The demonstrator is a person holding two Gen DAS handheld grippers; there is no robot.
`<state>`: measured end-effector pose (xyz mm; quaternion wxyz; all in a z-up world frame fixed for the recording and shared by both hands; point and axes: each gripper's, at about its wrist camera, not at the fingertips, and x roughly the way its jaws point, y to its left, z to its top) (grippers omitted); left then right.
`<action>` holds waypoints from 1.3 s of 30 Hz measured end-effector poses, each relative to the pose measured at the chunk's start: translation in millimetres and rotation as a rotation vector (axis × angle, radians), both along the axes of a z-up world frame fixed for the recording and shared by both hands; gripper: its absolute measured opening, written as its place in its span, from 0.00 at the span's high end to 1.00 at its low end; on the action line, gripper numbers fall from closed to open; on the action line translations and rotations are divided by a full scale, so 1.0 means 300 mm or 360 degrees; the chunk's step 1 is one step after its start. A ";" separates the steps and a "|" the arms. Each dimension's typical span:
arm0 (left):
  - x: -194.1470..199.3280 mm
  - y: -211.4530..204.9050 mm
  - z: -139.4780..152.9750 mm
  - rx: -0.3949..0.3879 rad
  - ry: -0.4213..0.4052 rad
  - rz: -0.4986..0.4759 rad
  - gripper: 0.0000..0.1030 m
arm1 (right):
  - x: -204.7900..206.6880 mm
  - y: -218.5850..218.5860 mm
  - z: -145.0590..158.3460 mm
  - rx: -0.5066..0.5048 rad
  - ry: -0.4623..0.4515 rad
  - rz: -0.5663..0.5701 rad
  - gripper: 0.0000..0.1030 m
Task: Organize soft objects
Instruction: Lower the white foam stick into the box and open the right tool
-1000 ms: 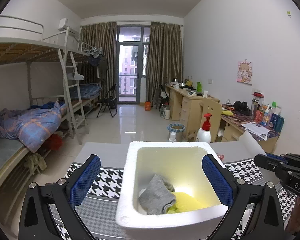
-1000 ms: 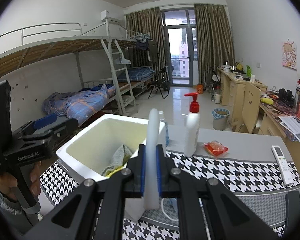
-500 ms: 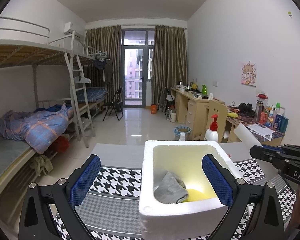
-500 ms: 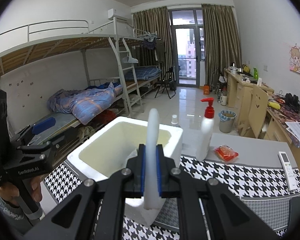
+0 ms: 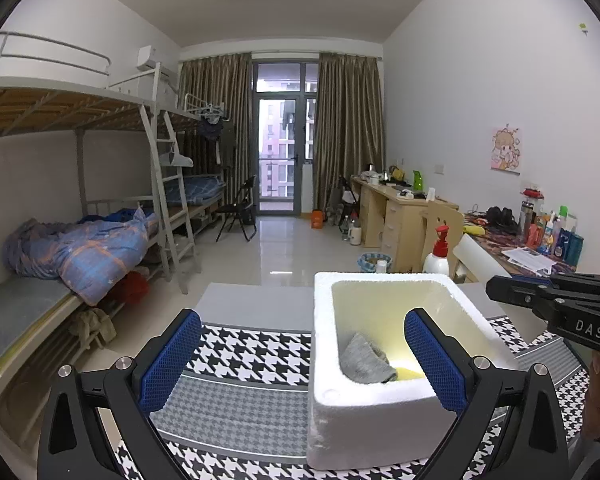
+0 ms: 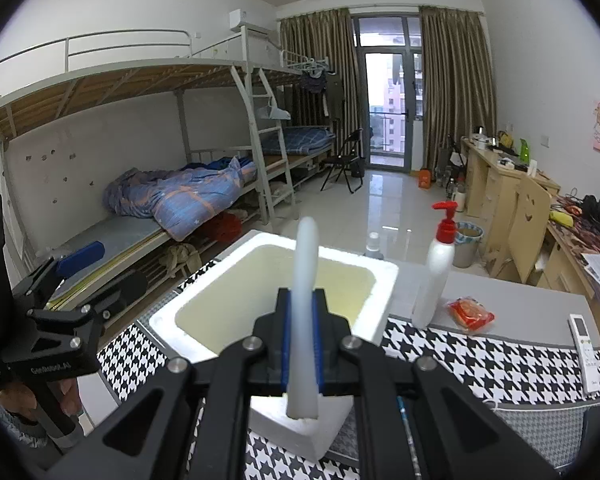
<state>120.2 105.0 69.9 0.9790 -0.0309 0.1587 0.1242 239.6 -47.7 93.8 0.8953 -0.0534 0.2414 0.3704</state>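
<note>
Closest to me, my right gripper (image 6: 302,354) is clamped on a flat white foam sheet (image 6: 305,280) that stands on edge between its blue pads, its lower end over the near corner of the white foam box (image 6: 376,312); through the left wrist camera my left gripper (image 5: 302,356) stands with its blue pads wide apart and nothing between them, the right pad in front of the box's hollow and the left pad over the houndstooth cloth (image 5: 244,356); the box (image 5: 380,408) sits on that black-and-white cloth on the table (image 5: 256,300), and inside it, against the near wall, I see a crumpled grey cloth (image 5: 366,358) lying beside and partly over something yellow (image 5: 408,372), touching it; from the right view I cannot see the box's floor, only its pale inner walls; just beyond the box's far right corner stands a white pump bottle (image 6: 436,276) with a red top, and beside it on the grey table top lies a small red packet (image 6: 470,314); further right a white remote (image 6: 586,354) rests on the cloth's edge; at the left of the right view a hand (image 6: 28,404) grips the handle of the left gripper; far off are the bunk bed (image 6: 172,208) with a blue quilt and the curtained balcony door (image 5: 280,152).
</note>
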 end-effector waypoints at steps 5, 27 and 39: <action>-0.012 0.007 -0.007 0.0007 0.0001 0.0008 0.01 | 0.009 0.019 -0.007 -0.0013 0.0017 0.0017 0.88; -0.031 0.039 -0.034 -0.0019 0.0025 0.0011 0.01 | 0.033 0.111 -0.039 -0.0069 0.0087 0.0040 0.88; -0.027 0.052 -0.063 -0.0037 0.0051 -0.0009 0.01 | 0.056 0.138 -0.063 -0.0096 0.0127 0.0030 0.88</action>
